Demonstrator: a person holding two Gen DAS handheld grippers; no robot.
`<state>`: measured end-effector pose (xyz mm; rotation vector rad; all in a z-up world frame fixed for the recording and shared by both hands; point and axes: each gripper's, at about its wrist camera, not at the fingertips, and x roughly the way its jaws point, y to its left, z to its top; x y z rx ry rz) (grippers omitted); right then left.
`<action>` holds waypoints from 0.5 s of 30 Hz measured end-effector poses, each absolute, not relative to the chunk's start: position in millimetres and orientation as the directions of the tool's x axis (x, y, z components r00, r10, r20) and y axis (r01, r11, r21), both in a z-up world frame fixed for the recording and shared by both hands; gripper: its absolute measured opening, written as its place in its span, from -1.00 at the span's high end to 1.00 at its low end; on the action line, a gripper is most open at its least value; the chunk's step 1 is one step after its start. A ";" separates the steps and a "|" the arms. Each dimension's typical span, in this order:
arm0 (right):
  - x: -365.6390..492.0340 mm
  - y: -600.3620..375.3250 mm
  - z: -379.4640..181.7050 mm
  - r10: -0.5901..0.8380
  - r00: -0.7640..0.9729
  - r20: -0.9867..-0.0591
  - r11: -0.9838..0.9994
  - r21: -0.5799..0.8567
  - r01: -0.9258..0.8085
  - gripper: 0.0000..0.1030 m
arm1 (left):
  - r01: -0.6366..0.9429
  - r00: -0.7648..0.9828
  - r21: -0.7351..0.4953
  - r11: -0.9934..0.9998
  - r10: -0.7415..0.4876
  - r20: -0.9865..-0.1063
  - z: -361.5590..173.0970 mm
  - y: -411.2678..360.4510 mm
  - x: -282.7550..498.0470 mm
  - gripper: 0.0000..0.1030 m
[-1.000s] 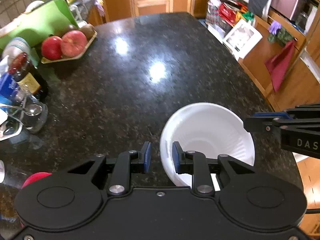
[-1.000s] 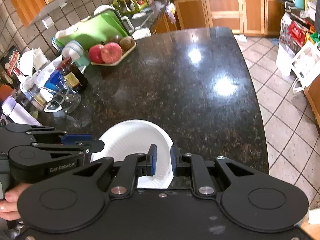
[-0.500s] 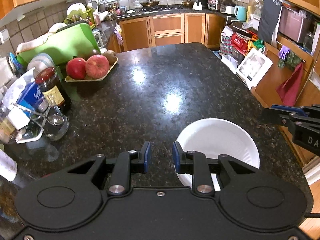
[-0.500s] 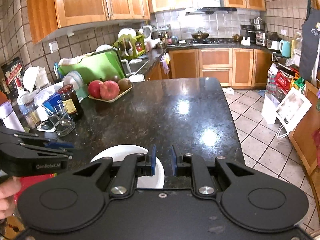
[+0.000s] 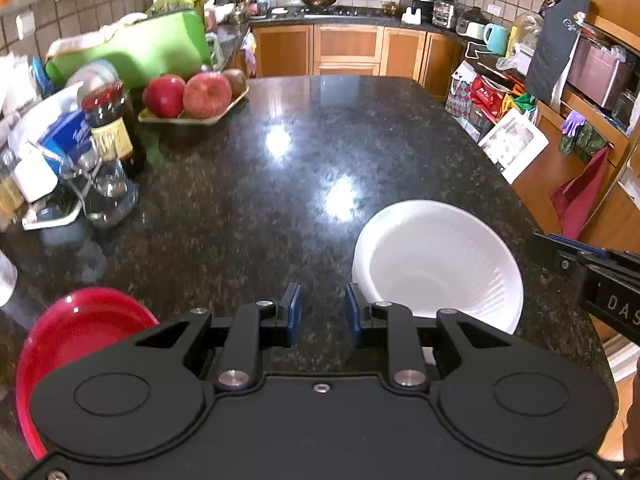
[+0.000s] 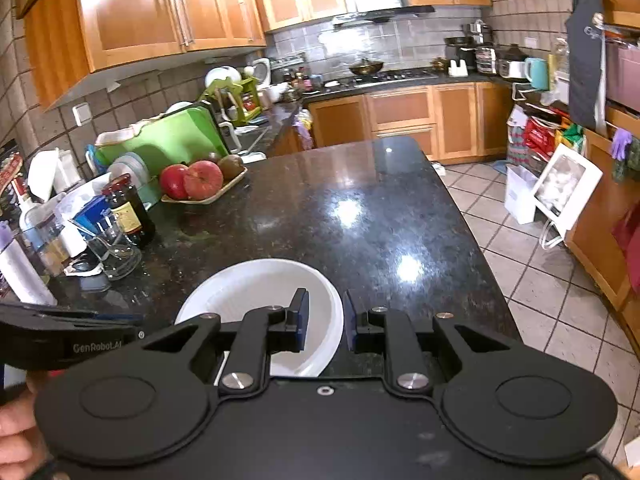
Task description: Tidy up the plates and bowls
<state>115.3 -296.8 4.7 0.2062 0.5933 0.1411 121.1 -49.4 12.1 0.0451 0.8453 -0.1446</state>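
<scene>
A white bowl stands upright on the black granite counter, just right of my left gripper. That gripper is open by a narrow gap with only counter between its pads. A red plate lies at the lower left, partly hidden by the gripper body. In the right wrist view the white bowl sits under my right gripper; its jaws stand slightly apart, and the bowl's right rim shows in the gap without being pinched. From the left wrist view the right gripper hangs clear of the bowl's right side.
On the left of the counter stand a tray of apples, a dark jar, a glass, packets and a green cutting board. The counter's right edge drops to tiled floor. A hand holds the left gripper.
Both grippers have drawn back and tilted up. The bowl's rim, earlier between the left jaws, now lies clear to their right. More of the red plate shows at lower left.
</scene>
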 end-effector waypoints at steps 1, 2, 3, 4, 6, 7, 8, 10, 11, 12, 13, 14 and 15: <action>114.3 -295.9 4.1 0.186 0.820 -0.542 0.970 0.236 -0.063 0.60 | 0.147 0.650 -0.027 0.989 -0.117 -0.751 10.6 -47.4 120.5 0.33; 113.2 -294.4 3.5 0.181 0.819 -0.545 0.969 0.239 -0.056 0.60 | 0.152 0.644 -0.039 0.988 -0.129 -0.754 9.0 -45.8 119.7 0.33; 112.4 -292.5 3.4 0.175 0.818 -0.548 0.969 0.241 -0.046 0.60 | 0.153 0.638 -0.047 0.987 -0.136 -0.758 7.8 -44.0 118.9 0.33; 111.2 -292.0 3.1 0.170 0.818 -0.550 0.970 0.242 -0.038 0.60 | 0.154 0.635 -0.057 0.986 -0.143 -0.759 6.9 -41.8 118.5 0.33; 108.0 -289.8 2.7 0.149 0.819 -0.554 0.972 0.234 -0.018 0.59 | 0.162 0.633 -0.070 0.984 -0.158 -0.758 5.9 -37.6 117.0 0.33; 105.8 -288.9 2.8 0.135 0.821 -0.555 0.974 0.226 -0.008 0.57 | 0.167 0.632 -0.076 0.983 -0.166 -0.757 4.9 -36.6 115.7 0.31; 103.4 -288.4 2.5 0.122 0.823 -0.555 0.976 0.217 0.002 0.53 | 0.175 0.631 -0.083 0.981 -0.176 -0.756 4.9 -35.4 114.9 0.09; 99.6 -285.3 2.2 0.102 0.828 -0.551 0.979 0.204 0.015 0.47 | 0.192 0.641 -0.097 0.977 -0.199 -0.741 5.4 -32.2 112.6 -0.10; 97.7 -284.5 1.4 0.096 0.831 -0.549 0.979 0.203 0.021 0.44 | 0.201 0.649 -0.097 0.975 -0.207 -0.732 5.8 -31.7 110.1 -0.10; 96.4 -283.7 1.1 0.091 0.831 -0.548 0.979 0.202 0.027 0.42 | 0.207 0.656 -0.092 0.974 -0.208 -0.725 6.5 -32.2 108.2 -0.10; 95.5 -283.6 0.4 0.090 0.831 -0.549 0.979 0.204 0.029 0.39 | 0.213 0.662 -0.083 0.974 -0.206 -0.720 7.0 -33.2 106.7 -0.10; 95.3 -283.9 -0.5 0.090 0.830 -0.550 0.978 0.205 0.030 0.37 | 0.221 0.667 -0.078 0.972 -0.209 -0.715 7.8 -33.9 105.1 -0.10; 94.8 -285.6 -1.3 0.088 0.830 -0.551 0.978 0.206 0.033 0.36 | 0.229 0.669 -0.076 0.971 -0.213 -0.712 8.4 -34.9 104.3 -0.10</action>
